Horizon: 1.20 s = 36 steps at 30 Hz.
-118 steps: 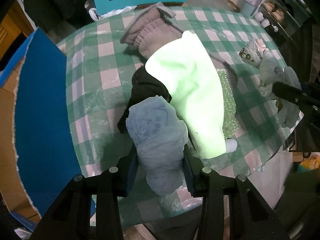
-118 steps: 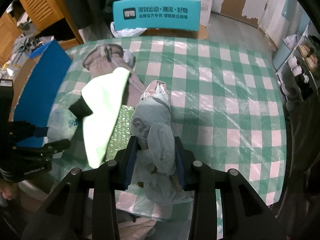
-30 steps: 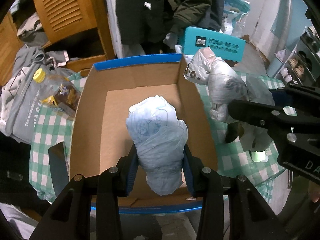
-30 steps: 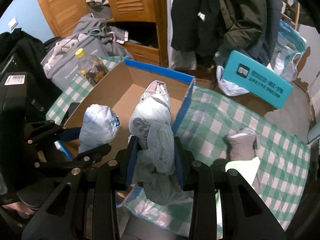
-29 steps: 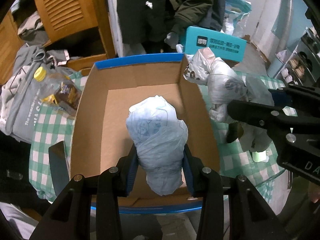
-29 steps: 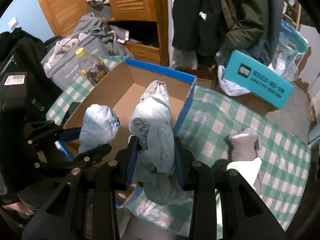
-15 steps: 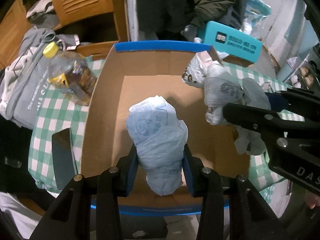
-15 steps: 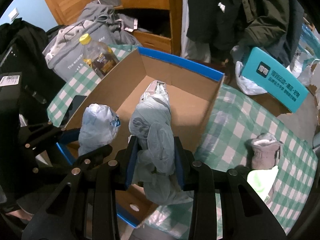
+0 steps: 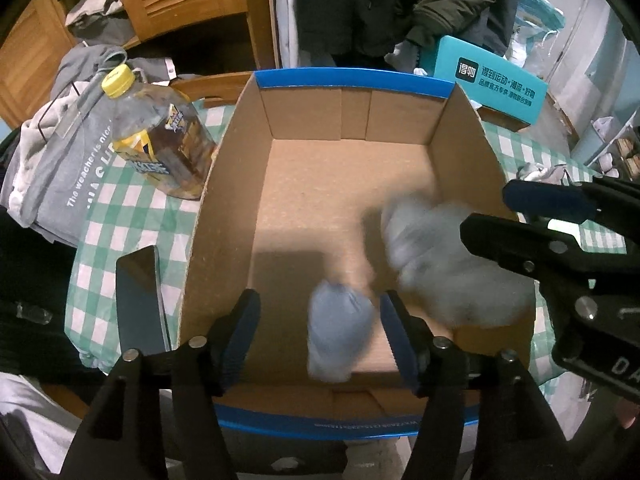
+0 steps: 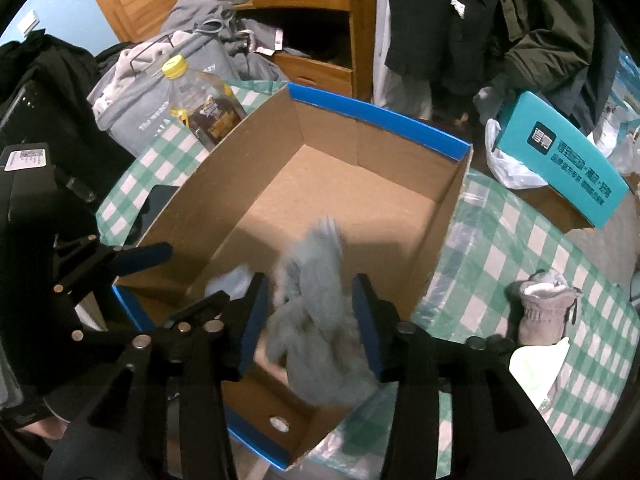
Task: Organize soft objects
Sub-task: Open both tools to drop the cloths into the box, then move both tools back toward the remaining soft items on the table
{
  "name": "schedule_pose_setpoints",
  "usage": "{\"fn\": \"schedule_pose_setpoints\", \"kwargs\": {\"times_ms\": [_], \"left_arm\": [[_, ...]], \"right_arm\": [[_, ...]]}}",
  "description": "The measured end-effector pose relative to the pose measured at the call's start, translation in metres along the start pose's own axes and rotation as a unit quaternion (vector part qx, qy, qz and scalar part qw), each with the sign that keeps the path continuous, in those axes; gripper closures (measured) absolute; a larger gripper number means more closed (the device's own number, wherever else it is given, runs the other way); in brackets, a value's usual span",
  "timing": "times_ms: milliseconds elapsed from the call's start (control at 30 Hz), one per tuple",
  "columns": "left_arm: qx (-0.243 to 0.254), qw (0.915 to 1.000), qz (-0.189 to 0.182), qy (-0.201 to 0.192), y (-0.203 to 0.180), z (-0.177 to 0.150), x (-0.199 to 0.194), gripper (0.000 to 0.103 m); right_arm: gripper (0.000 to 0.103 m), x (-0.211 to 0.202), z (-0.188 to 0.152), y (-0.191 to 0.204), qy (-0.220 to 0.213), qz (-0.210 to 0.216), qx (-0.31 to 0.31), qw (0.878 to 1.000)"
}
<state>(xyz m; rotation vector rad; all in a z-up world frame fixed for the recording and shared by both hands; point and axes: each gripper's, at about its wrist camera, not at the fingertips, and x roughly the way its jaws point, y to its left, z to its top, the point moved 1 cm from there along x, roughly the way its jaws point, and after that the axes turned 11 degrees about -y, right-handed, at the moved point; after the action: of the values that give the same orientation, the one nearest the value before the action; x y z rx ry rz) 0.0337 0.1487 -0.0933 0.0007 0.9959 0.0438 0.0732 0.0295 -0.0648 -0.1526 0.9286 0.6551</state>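
An open cardboard box with a blue rim (image 9: 352,80) (image 10: 380,116) stands on the checked table. My left gripper (image 9: 320,316) is open above its near edge; a light blue bagged bundle (image 9: 338,336) is blurred, falling between the fingers into the box. My right gripper (image 10: 308,312) is open over the box's right side; a grey-white bagged bundle (image 10: 316,320) (image 9: 444,256) is blurred, dropping from it into the box. The right gripper also shows in the left wrist view (image 9: 532,220).
An oil bottle with a yellow cap (image 9: 160,136) (image 10: 204,100) and a grey sweatshirt (image 9: 52,168) lie left of the box. A dark phone (image 9: 140,296) lies at its left. A teal box (image 10: 568,156), a grey knit item (image 10: 544,308) and a pale green cloth (image 10: 536,364) are at right.
Both grippers carried their bundles from the table to over the box. Now both have opened and the two bundles are falling into the box.
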Motion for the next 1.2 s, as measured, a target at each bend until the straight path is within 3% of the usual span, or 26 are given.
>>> {"fn": "schedule_pose_setpoints", "kwargs": {"times_ms": [333, 867, 1200], "left_arm": [[0.001, 0.9999, -0.009, -0.005, -0.01, 0.002, -0.004, 0.033], [0.043, 0.9986, -0.029, -0.014, -0.064, 0.008, -0.01, 0.024], [0.07, 0.9967, -0.038, -0.013, -0.102, 0.014, -0.009, 0.023]], "right_arm": [[0.037, -0.016, -0.003, -0.017, -0.014, -0.011, 0.022, 1.0], [0.036, -0.05, -0.035, -0.079, -0.024, -0.041, 0.076, 0.996], [0.036, -0.069, -0.058, -0.123, -0.03, -0.058, 0.115, 0.991]]}}
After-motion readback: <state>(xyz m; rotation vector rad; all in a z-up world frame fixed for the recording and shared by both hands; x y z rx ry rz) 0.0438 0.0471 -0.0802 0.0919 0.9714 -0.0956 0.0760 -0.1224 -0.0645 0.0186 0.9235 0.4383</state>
